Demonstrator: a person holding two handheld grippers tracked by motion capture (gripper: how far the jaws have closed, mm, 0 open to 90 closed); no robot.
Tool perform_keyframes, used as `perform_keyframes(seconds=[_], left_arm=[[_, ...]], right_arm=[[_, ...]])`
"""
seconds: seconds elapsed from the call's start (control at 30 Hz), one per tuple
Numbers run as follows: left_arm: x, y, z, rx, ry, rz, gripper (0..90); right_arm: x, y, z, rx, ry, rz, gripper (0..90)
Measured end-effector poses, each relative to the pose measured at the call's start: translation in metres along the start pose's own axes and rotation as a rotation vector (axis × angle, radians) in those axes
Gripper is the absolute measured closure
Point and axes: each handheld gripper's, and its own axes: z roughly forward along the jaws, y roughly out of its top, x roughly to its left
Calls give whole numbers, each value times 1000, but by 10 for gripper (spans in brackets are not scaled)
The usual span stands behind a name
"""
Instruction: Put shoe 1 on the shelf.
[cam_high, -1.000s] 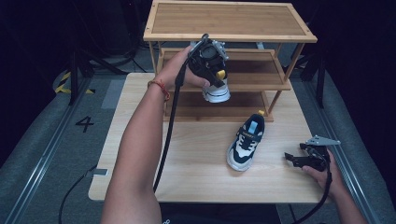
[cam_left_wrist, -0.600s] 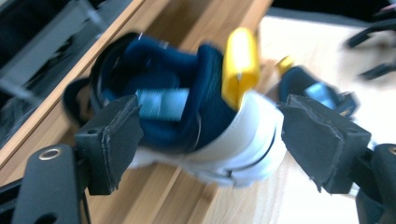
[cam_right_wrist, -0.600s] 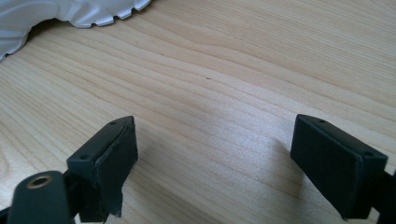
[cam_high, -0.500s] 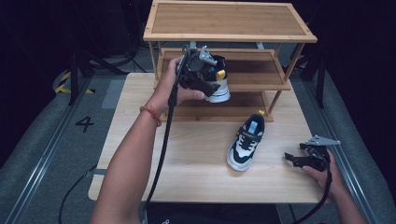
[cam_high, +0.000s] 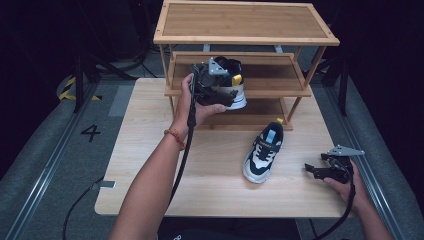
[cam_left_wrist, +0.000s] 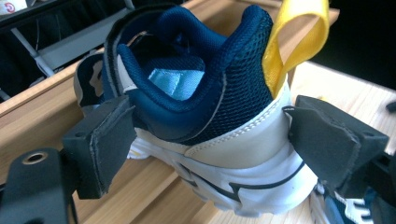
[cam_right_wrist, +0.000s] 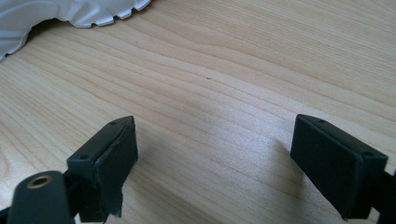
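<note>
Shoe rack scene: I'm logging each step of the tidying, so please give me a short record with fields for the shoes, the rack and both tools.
shoe on rack: navy and white shoe with a yellow heel loop, resting on the middle shelf of the wooden rack
left tool: jaws have just been opening; pads stand either side of the heel, apart from it
second shoe: on the table, in front of the rack
right tool: open, low over the table, holding nothing

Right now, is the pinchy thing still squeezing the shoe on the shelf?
No, it is open. The left gripper has just been opening: its pads stand apart from the shoe, which sits between them on the shelf.
</note>
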Motion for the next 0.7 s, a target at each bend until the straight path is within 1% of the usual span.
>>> perform_keyframes(seconds=[0.07, 0.13, 0.17, 0.2, 0.23, 0.27, 0.3, 0.37, 0.4, 0.43, 0.47, 0.5, 0.53, 0.57, 0.63, 0.7], left_arm=[[4, -1, 3, -4, -24, -19, 139], [8, -2, 4, -4, -62, -46, 142], [12, -1, 5, 2, -64, -45, 141], [14, 0, 4, 6, -44, -28, 144], [15, 1, 4, 13, -11, -18, 161], [15, 1, 4, 13, -11, -18, 165], [20, 5, 7, 30, 0, -4, 166], [21, 7, 9, 35, 3, -4, 169], [22, 10, 12, 45, 16, 29, 184], [22, 10, 12, 45, 16, 29, 196], [22, 12, 14, 49, 26, 39, 196], [23, 14, 16, 60, 29, 47, 248], [24, 15, 17, 70, 45, 64, 248], [26, 16, 19, 79, 64, 69, 250], [30, 17, 22, 82, 67, 51, 256], [35, 17, 24, 94, 86, 48, 257]], right_arm=[[0, 0, 0, 0, 1, 0, 151], [0, 0, 0, 0, 1, 0, 152], [0, 0, 0, 0, 1, 0, 152], [0, 0, 0, 0, 3, -2, 152], [0, 0, 0, 0, 3, -2, 152], [0, 0, 0, 0, 3, -2, 152], [0, 0, 0, -1, 5, -4, 152], [0, 0, 0, -1, 5, -4, 153], [0, 0, 0, -1, 5, -4, 152], [0, 0, 0, -1, 5, -4, 152], [0, 0, 0, -1, 5, -4, 152], [0, 0, 0, -1, 5, -4, 153], [0, 0, 0, -1, 5, -4, 153], [0, 0, 0, -1, 5, -4, 152], [0, 0, 0, -1, 5, -4, 153], [0, 0, 0, -1, 5, -4, 153]])
